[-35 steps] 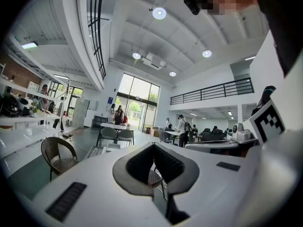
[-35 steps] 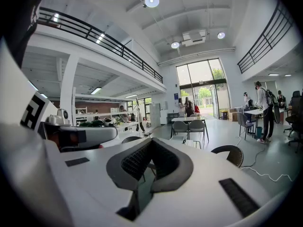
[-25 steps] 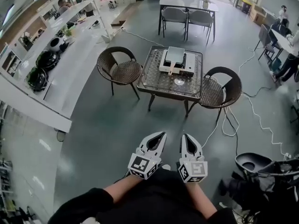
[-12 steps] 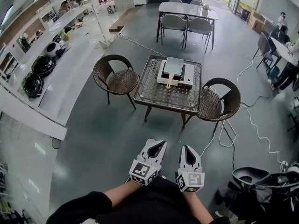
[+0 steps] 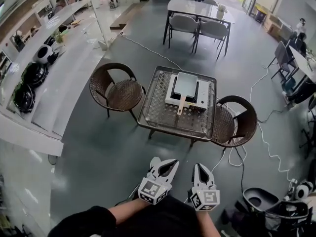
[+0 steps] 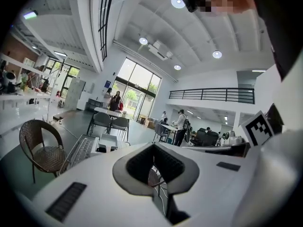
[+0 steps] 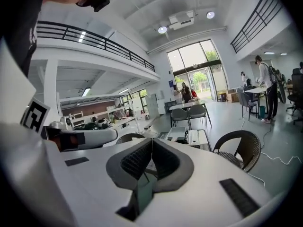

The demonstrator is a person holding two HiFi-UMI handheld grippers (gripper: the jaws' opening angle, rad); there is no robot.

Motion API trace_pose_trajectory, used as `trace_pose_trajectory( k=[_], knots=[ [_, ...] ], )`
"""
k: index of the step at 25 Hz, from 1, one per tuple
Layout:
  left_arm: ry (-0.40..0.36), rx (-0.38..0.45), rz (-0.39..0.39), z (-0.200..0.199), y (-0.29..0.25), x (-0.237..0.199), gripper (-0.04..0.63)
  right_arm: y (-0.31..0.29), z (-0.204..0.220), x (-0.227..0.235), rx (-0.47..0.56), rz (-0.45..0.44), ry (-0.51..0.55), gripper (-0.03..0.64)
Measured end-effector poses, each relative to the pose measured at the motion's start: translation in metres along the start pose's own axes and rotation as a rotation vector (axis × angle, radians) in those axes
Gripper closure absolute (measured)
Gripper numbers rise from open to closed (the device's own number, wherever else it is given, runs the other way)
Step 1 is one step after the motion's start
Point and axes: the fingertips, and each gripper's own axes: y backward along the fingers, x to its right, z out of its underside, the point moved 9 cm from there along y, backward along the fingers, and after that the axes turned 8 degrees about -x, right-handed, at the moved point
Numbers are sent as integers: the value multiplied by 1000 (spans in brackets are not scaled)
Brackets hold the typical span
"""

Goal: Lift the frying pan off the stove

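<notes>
A square grey frying pan (image 5: 186, 83) with a wooden handle (image 5: 181, 104) sits on a white portable stove (image 5: 203, 96), on a low glass-topped table (image 5: 159, 108) well ahead of me. Both grippers are held close to my body, far short of the table. My left gripper (image 5: 166, 165) is shut with nothing in it, and so is my right gripper (image 5: 201, 170). In the left gripper view the pan (image 6: 108, 140) is small beyond the closed left gripper (image 6: 152, 148). In the right gripper view the pan (image 7: 176, 133) lies past the closed right gripper (image 7: 151, 141).
A wicker chair (image 5: 115, 89) stands left of the table and another (image 5: 234, 121) right of it. Cables (image 5: 266, 137) trail over the floor at the right. Black equipment (image 5: 269, 206) sits at lower right. A long white counter (image 5: 54, 88) runs along the left. A dining table with chairs (image 5: 197, 14) is behind.
The table with the stove and pan has come closer and lower in the head view. Both grippers stay shut near my body.
</notes>
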Motion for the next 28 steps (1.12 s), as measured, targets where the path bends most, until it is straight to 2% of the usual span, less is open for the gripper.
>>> trace_pose_trajectory(
  k=[7, 14, 19, 23, 28],
  knots=[
    [35, 18, -10, -50, -45, -97, 580, -97, -54, 2, -14, 37, 15, 586],
    [39, 18, 2, -84, -61, -165, 580, -169, -91, 0, -69, 50, 19, 586],
    [-13, 11, 72, -91, -81, -198, 580, -197, -91, 11, -94, 88, 2, 586],
    [-4, 34, 53, -96, -90, -218, 580, -217, -99, 6, -111, 44, 64, 584],
    [-8, 19, 52, -92, -99, -231, 580, -245, -93, 7, -146, 14, 64, 584]
  ],
)
